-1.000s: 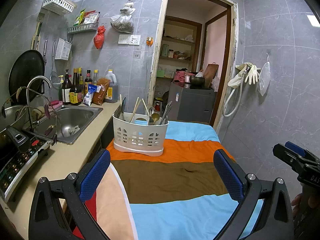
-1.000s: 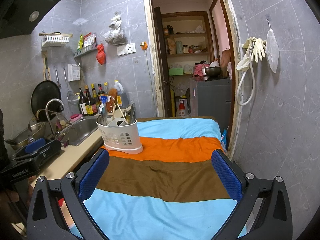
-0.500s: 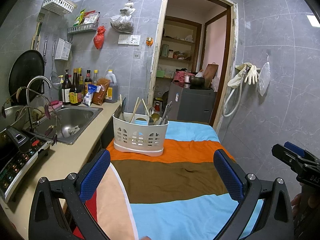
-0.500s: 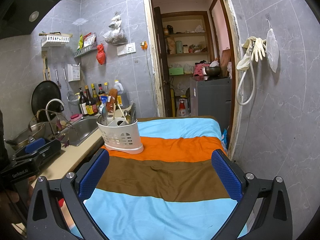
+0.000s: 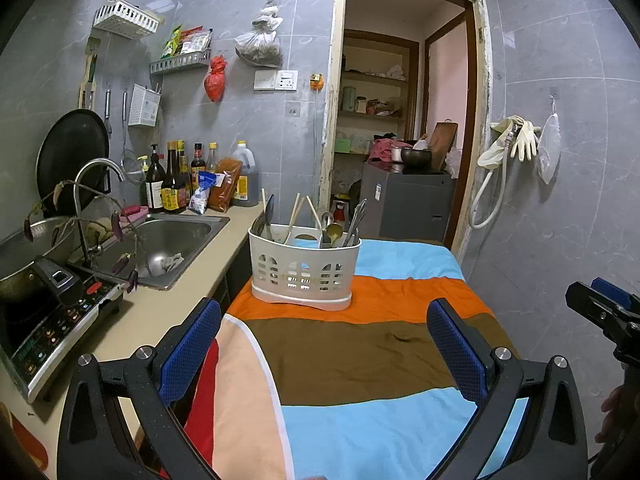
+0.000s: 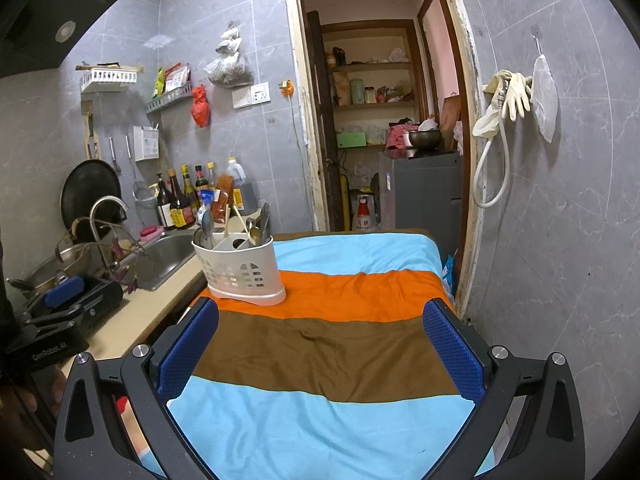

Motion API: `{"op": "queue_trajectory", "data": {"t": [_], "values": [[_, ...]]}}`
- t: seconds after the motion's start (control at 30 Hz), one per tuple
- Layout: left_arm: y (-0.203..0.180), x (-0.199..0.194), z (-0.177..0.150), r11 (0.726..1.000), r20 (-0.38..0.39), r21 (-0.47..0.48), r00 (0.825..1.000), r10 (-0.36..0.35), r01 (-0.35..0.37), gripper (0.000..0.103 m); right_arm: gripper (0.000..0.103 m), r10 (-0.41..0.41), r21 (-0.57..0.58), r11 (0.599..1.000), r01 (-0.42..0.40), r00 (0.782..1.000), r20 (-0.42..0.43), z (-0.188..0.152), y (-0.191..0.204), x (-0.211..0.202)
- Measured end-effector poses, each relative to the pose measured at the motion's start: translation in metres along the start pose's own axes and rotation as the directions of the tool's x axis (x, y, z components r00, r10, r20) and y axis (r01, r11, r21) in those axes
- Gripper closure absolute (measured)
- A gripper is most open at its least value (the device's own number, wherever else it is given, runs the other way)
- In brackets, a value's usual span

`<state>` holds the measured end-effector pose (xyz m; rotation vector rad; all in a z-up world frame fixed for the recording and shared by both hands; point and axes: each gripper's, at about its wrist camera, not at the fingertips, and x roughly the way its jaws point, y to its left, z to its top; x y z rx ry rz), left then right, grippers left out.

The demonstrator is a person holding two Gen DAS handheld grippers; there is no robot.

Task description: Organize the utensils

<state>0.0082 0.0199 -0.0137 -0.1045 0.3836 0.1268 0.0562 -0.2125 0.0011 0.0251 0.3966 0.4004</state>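
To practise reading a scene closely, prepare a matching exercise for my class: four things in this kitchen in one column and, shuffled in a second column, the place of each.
Things:
1. white utensil caddy
2. rubber gloves
3. sauce bottles
4. red bag

Places:
A. on the counter behind the sink
B. hanging on the right wall
C. on the orange stripe of the cloth
D. hanging under the wall shelf

Pairs: 1-C, 2-B, 3-A, 4-D

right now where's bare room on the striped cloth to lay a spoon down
The brown stripe and near blue stripe, between the open right gripper fingers, lie bare. So does the far blue stripe. The orange stripe's left end holds the utensil caddy; the counter by the sink is crowded.
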Motion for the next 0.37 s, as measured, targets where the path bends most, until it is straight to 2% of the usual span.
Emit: {"op": "queue_trajectory", "data": {"t": [0.37], "values": [[0.0001,0.0022,-0.0001,1.000,-0.008,0.002,1.000,-0.003,0.003,0.002,0.000,-0.004,0.005,1.000,0.004,1.000,-0.003,-0.0026,0.0014,-0.0004]]}}
